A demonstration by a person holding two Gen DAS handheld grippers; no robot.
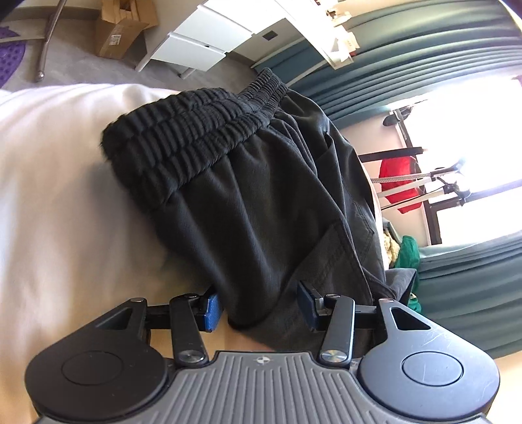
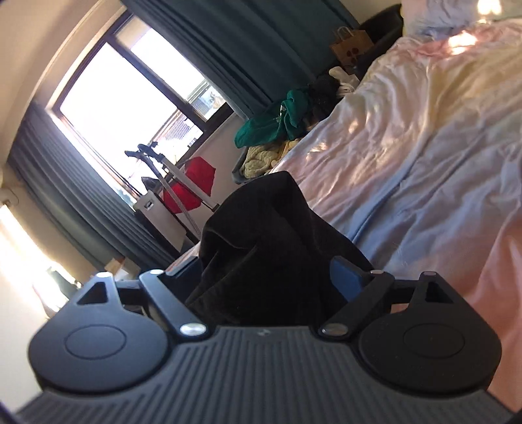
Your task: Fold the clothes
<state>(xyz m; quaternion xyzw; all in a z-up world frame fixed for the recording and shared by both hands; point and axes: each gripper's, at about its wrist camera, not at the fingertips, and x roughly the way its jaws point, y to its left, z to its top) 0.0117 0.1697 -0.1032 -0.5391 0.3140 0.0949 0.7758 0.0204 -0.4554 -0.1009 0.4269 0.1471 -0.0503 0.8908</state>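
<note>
Black shorts (image 1: 254, 195) with a ribbed elastic waistband (image 1: 195, 130) lie on the white bed cover (image 1: 49, 195), waistband toward the far left. My left gripper (image 1: 259, 308) is open; its blue pads (image 1: 212, 308) stand wide apart on either side of the shorts' near hem. In the right wrist view the same black fabric (image 2: 270, 241) bunches up between my right gripper's (image 2: 270, 277) wide-open jaws. The fabric lies between its blue pads (image 2: 345, 280); the pads do not pinch it.
The pale pink and blue bed sheet (image 2: 424, 146) spreads to the right. A pile of green and yellow clothes (image 2: 277, 120) lies beyond the bed. A red garment on a rack (image 2: 192, 182), teal curtains (image 1: 424, 65), a white desk (image 1: 212, 39) and a cardboard box (image 1: 120, 29) stand around.
</note>
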